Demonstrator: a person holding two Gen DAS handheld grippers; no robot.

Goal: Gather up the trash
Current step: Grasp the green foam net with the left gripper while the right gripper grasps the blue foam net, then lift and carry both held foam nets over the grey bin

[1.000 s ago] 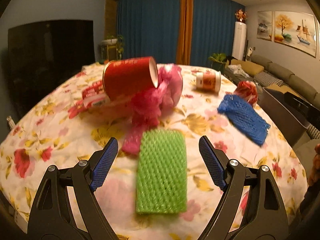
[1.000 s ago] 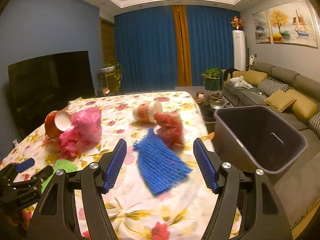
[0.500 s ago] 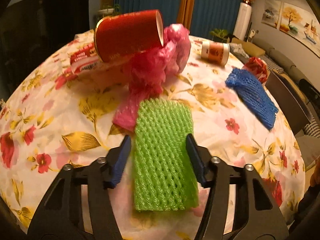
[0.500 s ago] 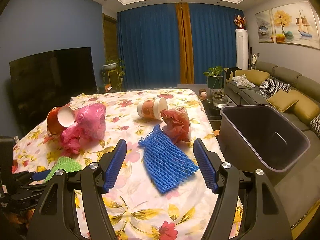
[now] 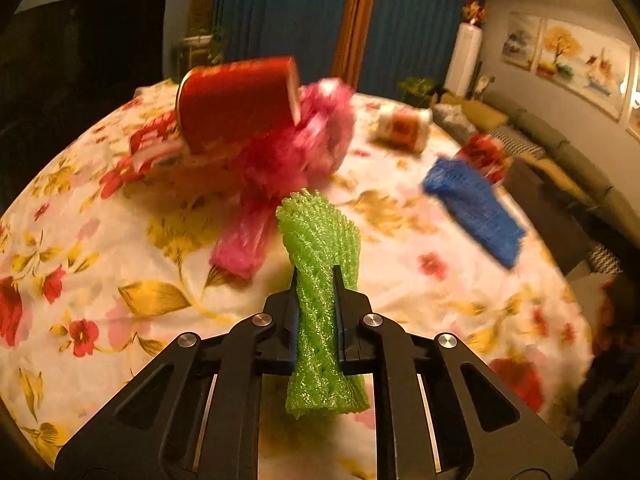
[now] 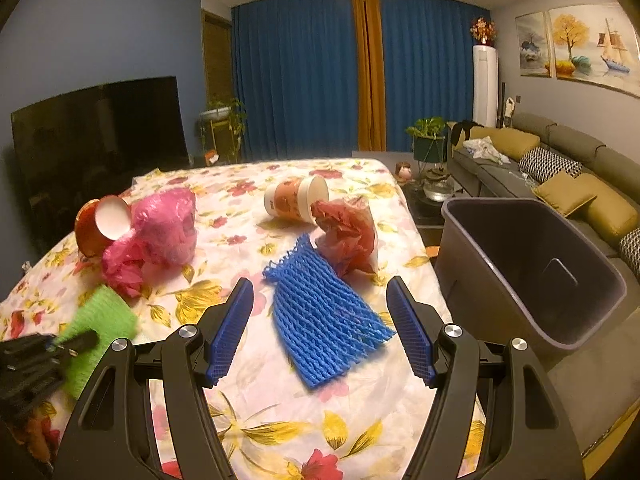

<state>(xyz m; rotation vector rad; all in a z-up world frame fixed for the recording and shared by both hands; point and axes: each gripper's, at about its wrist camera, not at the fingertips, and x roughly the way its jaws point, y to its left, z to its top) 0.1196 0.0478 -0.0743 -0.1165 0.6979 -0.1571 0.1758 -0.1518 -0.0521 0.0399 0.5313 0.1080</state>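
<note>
The left gripper (image 5: pixel 315 280), its jaws just closing, pinches the green net (image 5: pixel 320 240) at frame centre. A pink bag (image 5: pixel 296 152) and red cup (image 5: pixel 236 100) crowd behind. The right gripper (image 6: pixel 320 312) hangs open over the blue net (image 6: pixel 324 312); the bin (image 6: pixel 532 264) stands right.

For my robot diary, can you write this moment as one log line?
left gripper: closed on green foam net | right gripper: open over blue foam net | bin: empty

green net (image 5: pixel 320 248): foam mesh, rough | tablecloth (image 6: pixel 280 400): cloth, probably matt
</note>
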